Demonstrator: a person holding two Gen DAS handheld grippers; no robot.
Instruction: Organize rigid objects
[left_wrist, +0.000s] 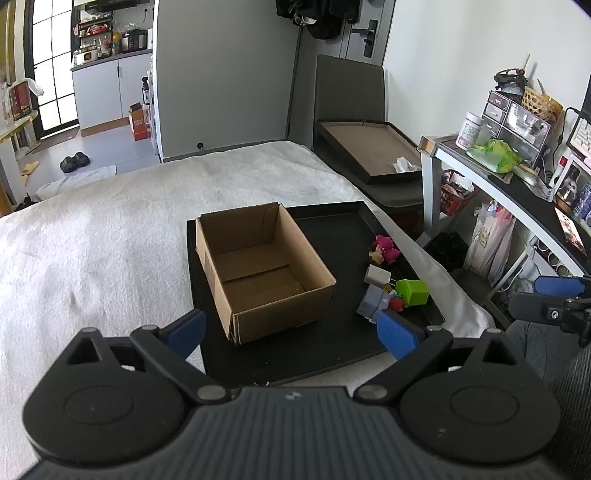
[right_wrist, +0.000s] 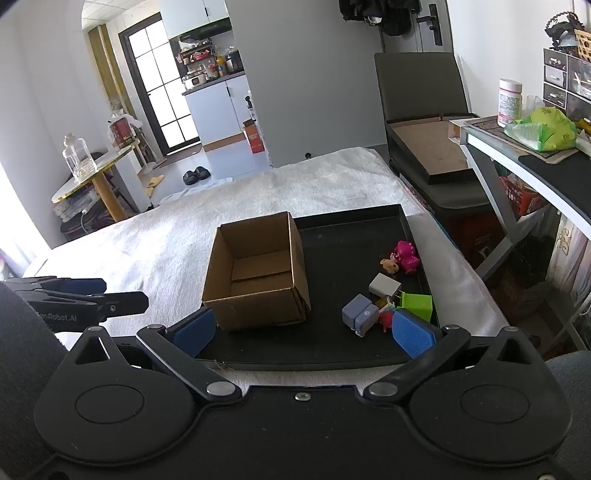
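On the white-blanketed bed (right_wrist: 258, 184) lies a black tray (right_wrist: 351, 236), and at its left half stands an open cardboard box (right_wrist: 255, 273), upright and empty as far as both views show. Off to the left of the right wrist view, the left tongs (left_wrist: 291, 328) hang above the blanket beside the tray, spread wide with nothing between them. To the right of the box, well apart from it, a cluster of small things sits near the tray's right rim: a pink toy (right_wrist: 404, 254) farthest back, a white charger block (right_wrist: 384, 284), a grey-blue block (right_wrist: 360, 314) and a green cup-like piece (right_wrist: 417, 304) on its side, with small red and yellow bits crowded between them. The right tongs (right_wrist: 303, 332) are likewise wide open and empty, hovering above the tray's near edge; their right pad overlaps the green piece in the view.

Nothing looks sorted yet. A sound first pick is probably the grey-blue block, which stands clearest at the cluster's left: come down squarely over it, close on its flat sides, and avoid nudging the neighbours toward the rim.
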